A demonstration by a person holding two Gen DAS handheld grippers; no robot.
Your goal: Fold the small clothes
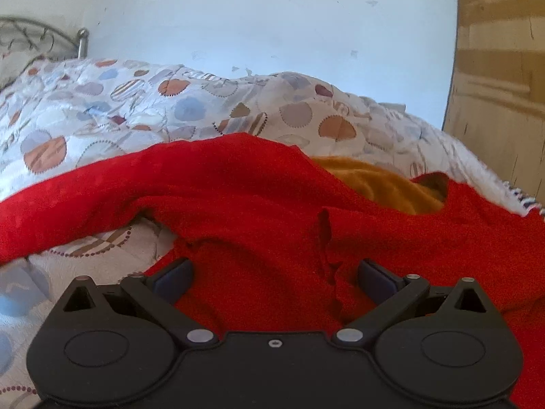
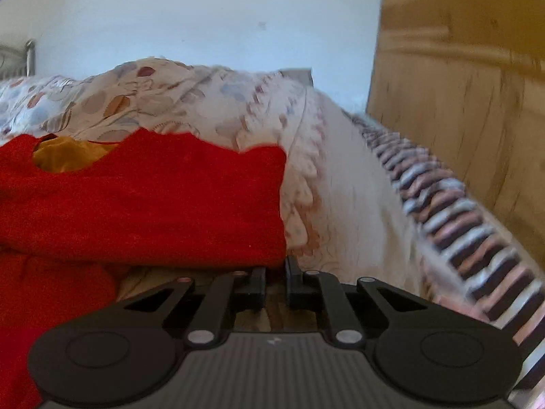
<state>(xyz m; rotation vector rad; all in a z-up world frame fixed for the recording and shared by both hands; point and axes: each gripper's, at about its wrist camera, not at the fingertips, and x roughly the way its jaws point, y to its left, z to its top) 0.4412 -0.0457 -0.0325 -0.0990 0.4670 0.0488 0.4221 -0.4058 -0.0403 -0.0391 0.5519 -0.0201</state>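
A red garment [image 1: 259, 201] lies rumpled across the bed, spread over a quilt [image 1: 102, 116] printed with round patches in blue, orange and grey. Its neck opening faces the far side, and through it shows a mustard-yellow cloth [image 1: 378, 184] tucked underneath or inside; I cannot tell which. One long red fold runs off to the left, with a strip of quilt showing beneath it.

The left gripper [image 1: 272, 272] sits low over the near part of the red garment, its fingers [image 1: 173, 274] spread wide with the fabric lying between and under them, not pinched.

The right gripper [image 2: 276, 272] is at the garment's right-hand near corner [image 2: 272, 255]. Its fingers [image 2: 257, 277] are drawn almost together, with the red hem right at their tips; whether cloth is actually caught between them I cannot tell, as the edge hides the tips.

Further right the quilt's striped border [image 2: 460, 211] falls off the bed edge. Behind stand a pale wall [image 1: 272, 27], a wooden wardrobe [image 2: 460, 85] and a metal bed frame [image 1: 81, 41].
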